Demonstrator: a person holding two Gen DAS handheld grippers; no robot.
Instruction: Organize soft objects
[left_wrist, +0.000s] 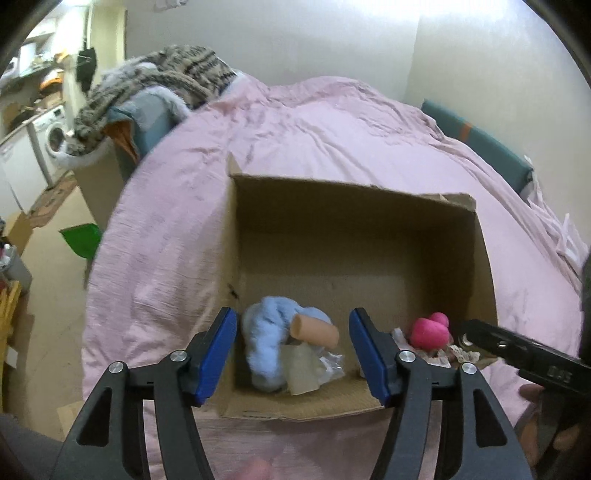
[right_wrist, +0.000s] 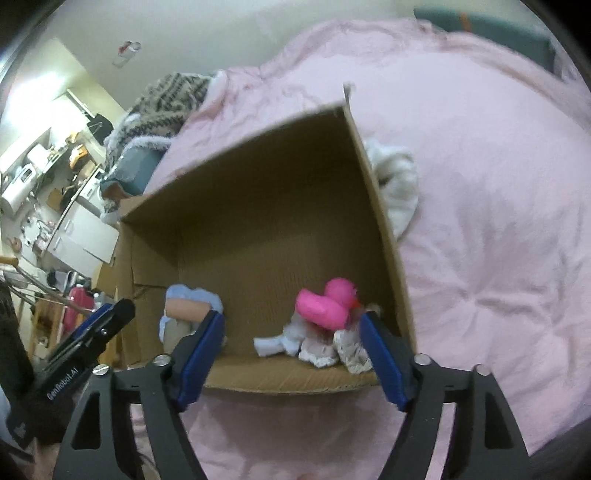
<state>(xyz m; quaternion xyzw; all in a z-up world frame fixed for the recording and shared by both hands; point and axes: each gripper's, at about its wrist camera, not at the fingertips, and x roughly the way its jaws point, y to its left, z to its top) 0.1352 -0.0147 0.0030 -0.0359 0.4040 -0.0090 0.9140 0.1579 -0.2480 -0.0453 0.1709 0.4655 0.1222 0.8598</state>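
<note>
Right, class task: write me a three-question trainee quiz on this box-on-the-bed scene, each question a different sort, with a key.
1. True or false: the pink duck lies outside the cardboard box.
2. Multiple choice: what lies on the pink bedcover just outside the box's wall? A) white cloth B) green ball C) book
3. Fill in: the fingers of the left gripper and the right gripper both stand ____, holding nothing.

Key: 1 false; the duck sits inside, near the blue fluffy item. 2 A, the white cloth. 3 open.
</note>
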